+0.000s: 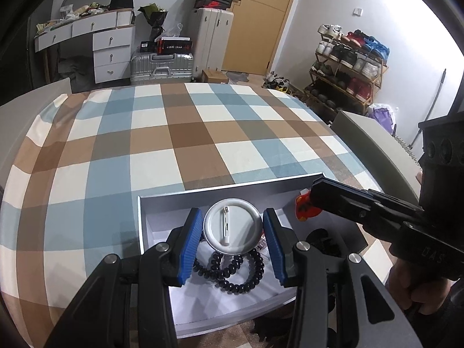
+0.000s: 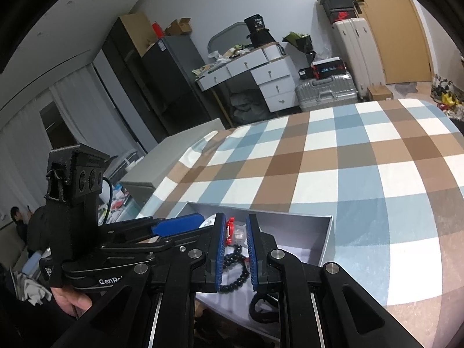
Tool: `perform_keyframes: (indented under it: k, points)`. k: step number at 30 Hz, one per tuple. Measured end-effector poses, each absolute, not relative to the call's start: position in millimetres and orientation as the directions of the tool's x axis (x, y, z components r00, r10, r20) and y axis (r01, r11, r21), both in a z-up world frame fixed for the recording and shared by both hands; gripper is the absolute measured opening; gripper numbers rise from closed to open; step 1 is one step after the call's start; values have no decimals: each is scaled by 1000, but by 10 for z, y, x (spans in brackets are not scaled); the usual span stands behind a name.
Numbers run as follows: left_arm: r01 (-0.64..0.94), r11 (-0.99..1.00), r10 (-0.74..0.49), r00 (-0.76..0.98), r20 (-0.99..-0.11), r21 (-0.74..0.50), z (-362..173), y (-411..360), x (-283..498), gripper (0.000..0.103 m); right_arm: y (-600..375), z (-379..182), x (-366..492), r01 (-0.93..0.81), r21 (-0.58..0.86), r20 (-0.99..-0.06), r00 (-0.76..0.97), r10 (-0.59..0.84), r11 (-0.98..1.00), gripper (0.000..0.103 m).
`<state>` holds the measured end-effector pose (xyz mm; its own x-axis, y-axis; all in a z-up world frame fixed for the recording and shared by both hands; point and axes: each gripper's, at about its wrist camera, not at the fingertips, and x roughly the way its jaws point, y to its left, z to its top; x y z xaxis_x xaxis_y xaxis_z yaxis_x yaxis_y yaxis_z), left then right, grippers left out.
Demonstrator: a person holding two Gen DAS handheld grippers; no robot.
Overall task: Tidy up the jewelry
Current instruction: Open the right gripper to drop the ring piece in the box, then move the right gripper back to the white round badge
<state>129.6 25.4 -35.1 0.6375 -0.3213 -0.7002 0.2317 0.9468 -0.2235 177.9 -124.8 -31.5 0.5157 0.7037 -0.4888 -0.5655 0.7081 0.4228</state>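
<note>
Left wrist view: left gripper (image 1: 233,232) clamped on badge (image 1: 231,226) at its rim, lower centre, over the box (image 1: 232,192) on the bed (image 1: 174,133). Badge looked light, stiff, slick; rim grip suits. Black bracelet (image 1: 232,272) lay below, loose and floppy.

Right wrist view: right gripper (image 2: 236,246) nearly together on a small clear-and-red piece (image 2: 235,232), lower centre over the box; prob. fragile. Only this view showed that piece between the pads; only the left showed the badge's pin side.
</note>
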Motion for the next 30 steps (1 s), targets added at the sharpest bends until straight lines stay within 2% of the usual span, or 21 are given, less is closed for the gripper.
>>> perform_keyframes:
  k: [5, 7, 9, 11, 14, 16, 20, 25, 28, 30]
  points:
    - [228, 942, -336, 617, -711, -248, -391, 270, 1333, 40, -1248, -356, 1811, -547, 423, -504, 520, 690, 722, 18]
    - [244, 941, -338, 612, -715, -235, -378, 245, 1321, 48, -1262, -366, 1813, -541, 427, -509, 518, 687, 724, 21]
    - [247, 943, -332, 625, -706, -224, -351, 237, 1282, 63, -1304, -349, 1785, -533, 436, -503, 524, 687, 726, 28]
    - [240, 947, -319, 638, -701, -212, -328, 241, 1233, 68, -1357, -315, 1740, -528, 436, -488, 541, 685, 729, 33]
    - [228, 949, -315, 639, -701, -218, -320, 259, 1189, 68, -1438, -245, 1637, -523, 423, -471, 571, 673, 740, 50]
    - [214, 956, -292, 641, -710, -200, -312, 248, 1142, 68, -1484, -200, 1559, -521, 411, -461, 589, 664, 748, 56]
    - [203, 962, -272, 655, -705, -183, -260, 222, 1008, 68, -1585, -111, 1374, -517, 387, -435, 628, 646, 763, 76]
    - [173, 973, -230, 672, -703, -153, -225, 211, 845, 68, -1666, -62, 1160, -513, 355, -427, 655, 624, 781, 83]
    - [157, 978, -205, 680, -704, -133, -212, 197, 746, 69, -1712, -45, 1035, -508, 341, -425, 667, 612, 791, 91]
    - [146, 982, -191, 689, -699, -123, -204, 186, 676, 72, -1749, -29, 936, -506, 331, -420, 677, 604, 797, 94]
